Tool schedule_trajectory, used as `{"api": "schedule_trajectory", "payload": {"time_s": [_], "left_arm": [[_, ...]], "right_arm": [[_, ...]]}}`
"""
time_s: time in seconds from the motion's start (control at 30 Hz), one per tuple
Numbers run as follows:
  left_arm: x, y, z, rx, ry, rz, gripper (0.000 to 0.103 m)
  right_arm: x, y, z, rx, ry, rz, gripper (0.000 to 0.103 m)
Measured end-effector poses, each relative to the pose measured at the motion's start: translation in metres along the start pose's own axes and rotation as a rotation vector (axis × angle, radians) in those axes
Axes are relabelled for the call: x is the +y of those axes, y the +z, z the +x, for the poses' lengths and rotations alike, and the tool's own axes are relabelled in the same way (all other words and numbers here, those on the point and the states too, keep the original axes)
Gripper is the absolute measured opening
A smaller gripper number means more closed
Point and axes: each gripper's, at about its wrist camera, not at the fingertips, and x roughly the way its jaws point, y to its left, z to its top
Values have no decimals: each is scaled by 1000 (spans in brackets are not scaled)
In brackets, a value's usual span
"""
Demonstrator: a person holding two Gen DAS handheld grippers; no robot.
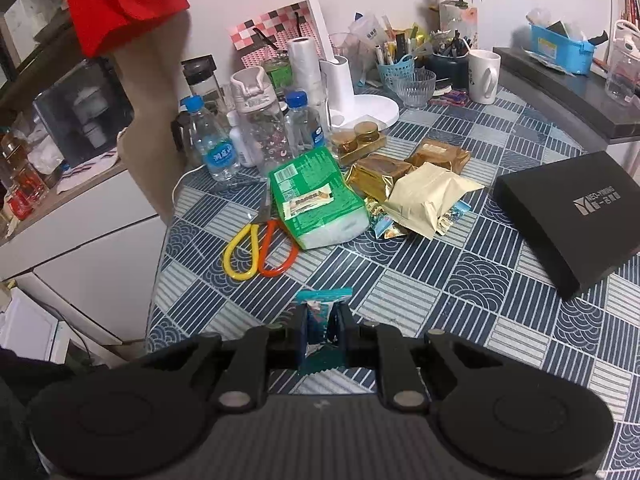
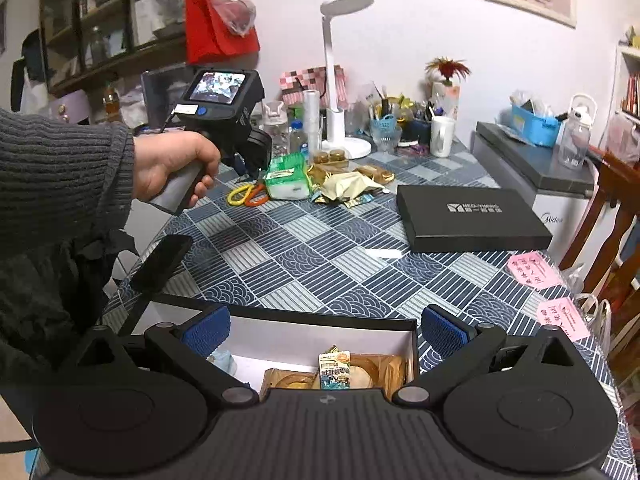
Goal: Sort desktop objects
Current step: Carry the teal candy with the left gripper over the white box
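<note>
Teal snack packet [image 1: 320, 322] pinched upright between the closed jaws of the left gripper [image 1: 323, 332], at lower centre of the left wrist view, above the table [image 1: 460, 280]. Open box [image 2: 320, 320] lies at bottom centre of the right wrist view, directly beneath the right gripper [image 2: 324, 330], whose jaws stand wide and empty. Judged: the packet's destination is that box, nearer the right hand; the left hand [image 2: 172, 168] sits at middle left.

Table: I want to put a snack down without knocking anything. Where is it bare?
Bare tablecloth lies between the scissors, the black lid and the open box. It is crowded at the back: bottles, lamp, cups, and the snack pile beside the tissue pack.
</note>
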Motion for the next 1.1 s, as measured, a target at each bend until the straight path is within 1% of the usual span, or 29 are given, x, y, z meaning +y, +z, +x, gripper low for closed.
{"api": "schedule_trajectory", "payload": {"time_s": [0.13,0.37,0.6,0.83,0.97,1.1], "left_arm": [[2,-9,-17,-14,-5,-5,16],[-2,-24,-47,-45,-39,-17,16],[0,-36,-68,-63,-72,-45,16],[5,-51,-85,-79,-84,-74,16],[7,-63,-98,-90,-99,-78,16],[10,-76,-114,-107,-129,-95,16]], "right_arm": [[2,-1,-8,-8,-10,-10,103],[3,-2,-19,-21,-29,-24,103],[5,-4,-29,-35,-37,-36,103],[8,-5,-37,-49,-52,-52,103],[3,-4,-40,-59,-73,-42,103],[-2,-3,-42,-62,-91,-23,103]]}}
